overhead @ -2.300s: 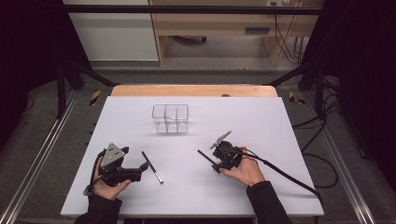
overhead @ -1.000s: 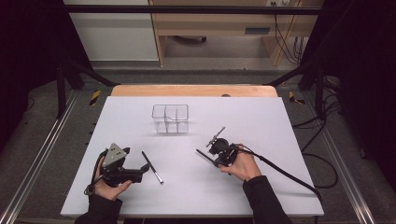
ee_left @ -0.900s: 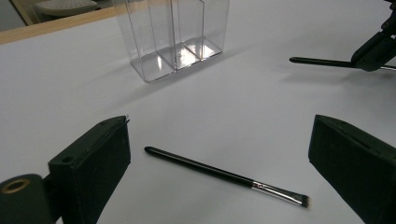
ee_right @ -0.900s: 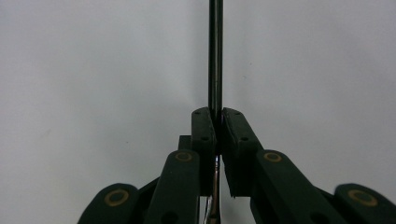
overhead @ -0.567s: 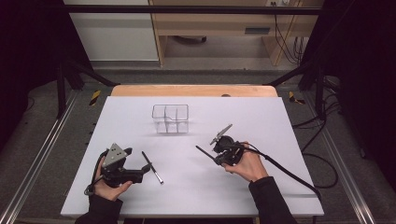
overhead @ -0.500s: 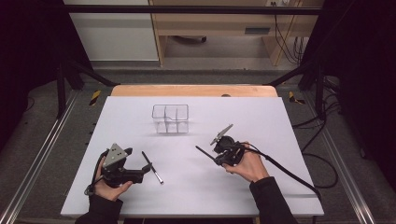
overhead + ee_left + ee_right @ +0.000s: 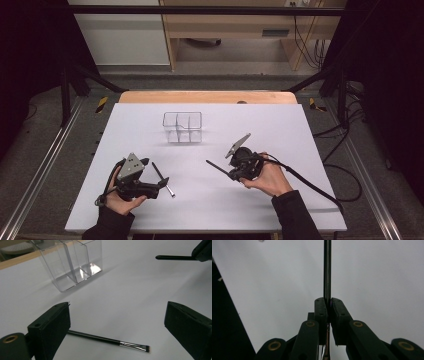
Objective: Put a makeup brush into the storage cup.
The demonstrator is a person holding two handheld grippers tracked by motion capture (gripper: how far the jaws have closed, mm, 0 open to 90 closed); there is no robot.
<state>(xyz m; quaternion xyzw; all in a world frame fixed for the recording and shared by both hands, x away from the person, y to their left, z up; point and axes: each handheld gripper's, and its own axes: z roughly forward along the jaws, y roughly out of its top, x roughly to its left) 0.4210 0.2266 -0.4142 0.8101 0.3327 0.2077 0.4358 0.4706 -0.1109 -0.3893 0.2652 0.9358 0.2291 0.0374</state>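
Above table, right hand-held gripper (image 7: 231,168) clamping brush (image 7: 216,165), risen; left hand-held gripper (image 7: 159,182) open.

Two slim black makeup brushes: one (image 7: 107,340) lying flat between the wide-spread jaws of the left gripper (image 7: 117,327), one (image 7: 327,270) clamped in the right gripper (image 7: 328,305) and projecting straight ahead of it. One clear divided organizer (image 7: 183,127), beyond both grippers. Two handheld grippers. One white table (image 7: 300,130).
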